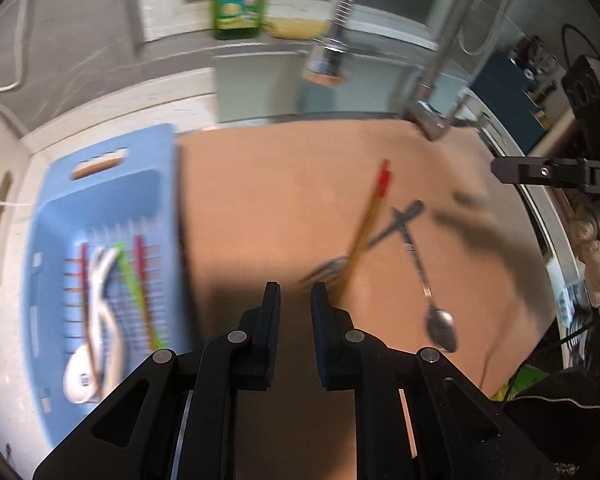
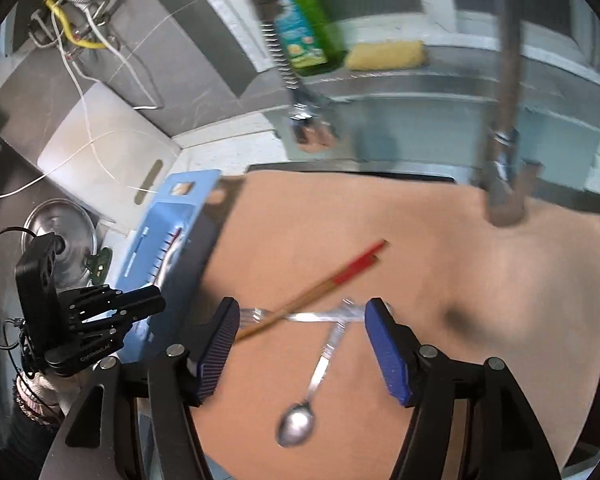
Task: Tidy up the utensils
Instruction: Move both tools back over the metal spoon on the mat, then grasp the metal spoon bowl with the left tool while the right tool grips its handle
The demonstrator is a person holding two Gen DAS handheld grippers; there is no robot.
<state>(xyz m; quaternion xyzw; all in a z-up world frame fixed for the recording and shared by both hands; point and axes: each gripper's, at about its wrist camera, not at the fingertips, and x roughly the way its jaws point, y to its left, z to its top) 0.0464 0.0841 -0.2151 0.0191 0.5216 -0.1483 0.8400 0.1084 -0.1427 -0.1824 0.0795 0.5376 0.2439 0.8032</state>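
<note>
well, ribbed left gripper (image 1: 296, 300) jaws nearly closed, empty; right gripper (image 2: 300, 322) jaws wide, empty.

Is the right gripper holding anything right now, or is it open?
Open and empty. The right gripper has its blue pads spread wide above the brown board; the spoon lies loose below.
</note>
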